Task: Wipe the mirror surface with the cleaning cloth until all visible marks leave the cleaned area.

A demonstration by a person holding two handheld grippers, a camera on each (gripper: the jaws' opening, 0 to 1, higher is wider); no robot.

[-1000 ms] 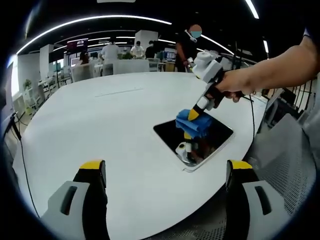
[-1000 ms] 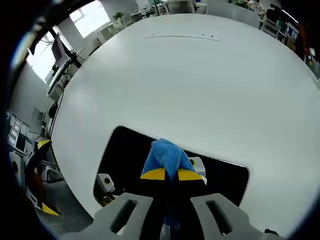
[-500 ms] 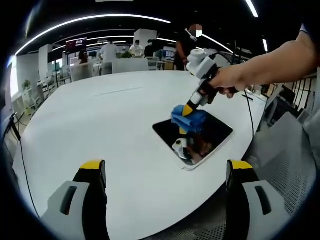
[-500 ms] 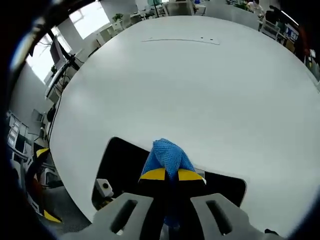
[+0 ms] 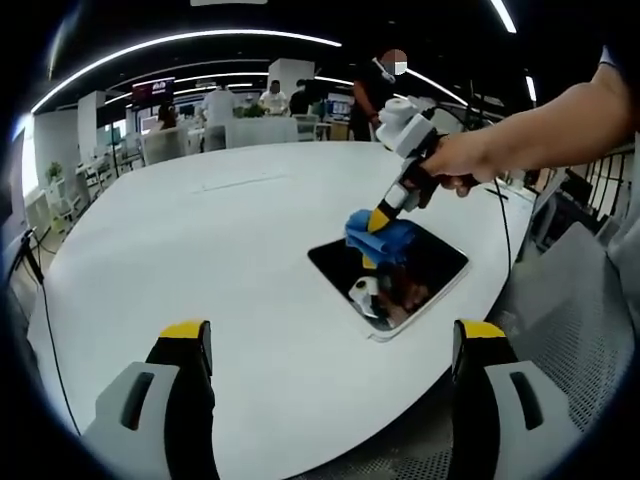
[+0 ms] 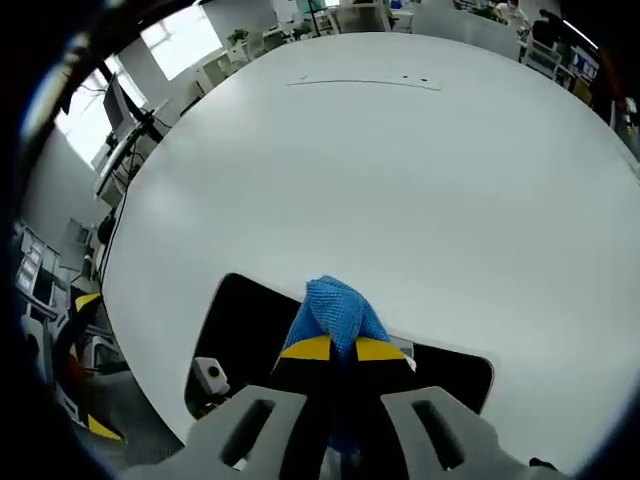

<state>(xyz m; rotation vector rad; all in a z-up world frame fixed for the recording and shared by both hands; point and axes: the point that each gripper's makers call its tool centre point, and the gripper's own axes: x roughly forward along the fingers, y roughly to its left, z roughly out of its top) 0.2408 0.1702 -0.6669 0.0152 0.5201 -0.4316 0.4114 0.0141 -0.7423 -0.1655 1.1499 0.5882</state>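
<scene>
A dark rectangular mirror [image 5: 425, 270] [image 6: 245, 320] lies flat on the white round table, near its edge. My right gripper [image 5: 378, 220] [image 6: 335, 349] is shut on a blue cleaning cloth [image 5: 382, 241] [image 6: 335, 310] and presses it onto the mirror's far part. A person's hand [image 5: 465, 160] holds that gripper from the right. The mirror reflects the gripper and cloth. My left gripper [image 5: 330, 345] stands open with nothing between its fingers, low over the table's near edge, well short of the mirror.
The white table [image 5: 200, 250] [image 6: 400, 170] stretches wide beyond the mirror. Several people [image 5: 375, 85] stand by desks at the back of the room. A grey mesh chair [image 5: 570, 310] sits to the right, and a cable [image 5: 45, 330] hangs by the table's left edge.
The right gripper slid the cloth toward the mirror's far corner, then shifted back slightly. My left gripper has held still.
</scene>
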